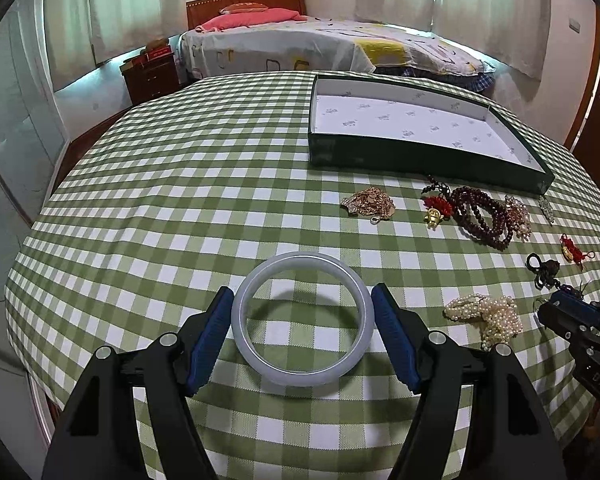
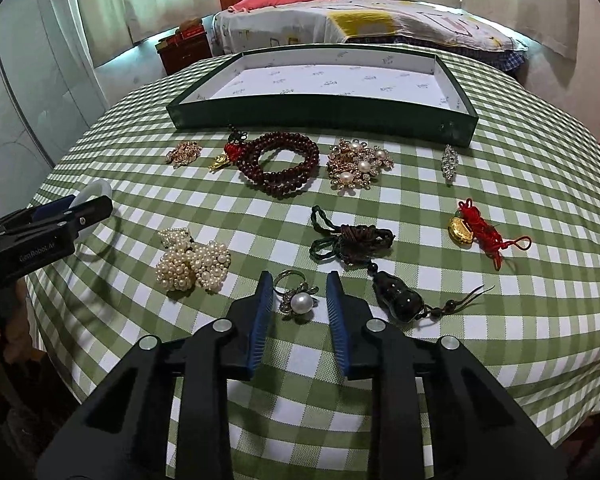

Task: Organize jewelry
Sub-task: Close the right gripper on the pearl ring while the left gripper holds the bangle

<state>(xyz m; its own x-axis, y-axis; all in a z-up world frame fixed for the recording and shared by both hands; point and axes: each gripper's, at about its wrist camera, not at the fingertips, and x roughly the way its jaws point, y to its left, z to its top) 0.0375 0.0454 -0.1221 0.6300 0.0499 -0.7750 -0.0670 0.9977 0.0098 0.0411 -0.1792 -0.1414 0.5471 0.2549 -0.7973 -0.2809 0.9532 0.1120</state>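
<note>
1. Left gripper [image 1: 303,320] spread wide around a pale jade bangle [image 1: 302,318] lying flat on the green checked tablecloth [image 1: 180,184], pads beside its rim, contact unclear.
2. Right gripper [image 2: 298,304] open, straddling a pearl ring [image 2: 298,300] on the cloth.
3. Green-walled tray [image 2: 324,116] sitting behind scattered beads and brooches.

Both grippers [image 1: 302,320] [image 2: 296,304] low (jaws apart)
</note>
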